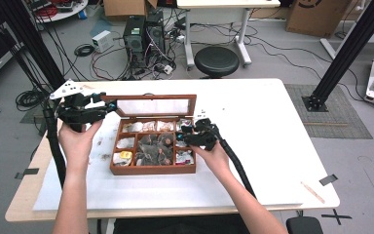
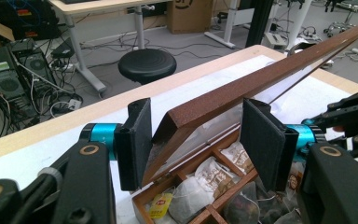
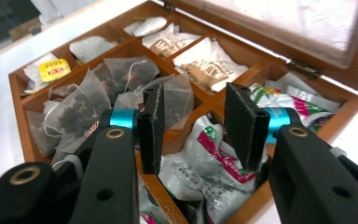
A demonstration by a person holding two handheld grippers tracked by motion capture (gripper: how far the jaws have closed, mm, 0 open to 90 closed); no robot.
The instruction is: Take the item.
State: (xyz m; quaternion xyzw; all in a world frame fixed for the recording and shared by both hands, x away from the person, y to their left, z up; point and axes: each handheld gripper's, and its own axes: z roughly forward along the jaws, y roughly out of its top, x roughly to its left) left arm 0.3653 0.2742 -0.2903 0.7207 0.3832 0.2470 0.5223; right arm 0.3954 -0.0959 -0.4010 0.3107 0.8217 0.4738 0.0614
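the left tool [image 1: 108, 108] stands at the left corner of the brown wooden glass-paned lid [image 1: 156, 106] of the compartmented wooden tea box [image 1: 153, 168]. in the left gripper view its two black pads flank the lid's corner [image 2: 200, 112]; the left pad seems to rest against the frame while the right pad [image 2: 261, 140] stands a little off it, so i cannot tell whether it truly pinches the lid or only props it. the likely reason for the hold is to keep the lid tilted up and back so the compartments stay reachable.

the box sits near the middle of the white counter [image 1: 272, 146], lid hinged at the far side. its large centre compartment holds translucent pyramid tea bags with dark leaves [image 3: 81, 100]; a sachet with a yellow label [image 3: 53, 70] lies in a left-hand cell.

on the right, the right tool [image 1: 187, 136] hangs over the box's right-hand column, jaws spread, nothing between them. in the right gripper view they straddle a wooden divider, above the white foil sachets printed green and pink [image 3: 205, 158], probably what it means to pick.

room is tight: dividers and the box wall hem the sachets in, and the raised lid limits any approach from the far side. the counter to the right of the box lies bare, offering space to set something down.
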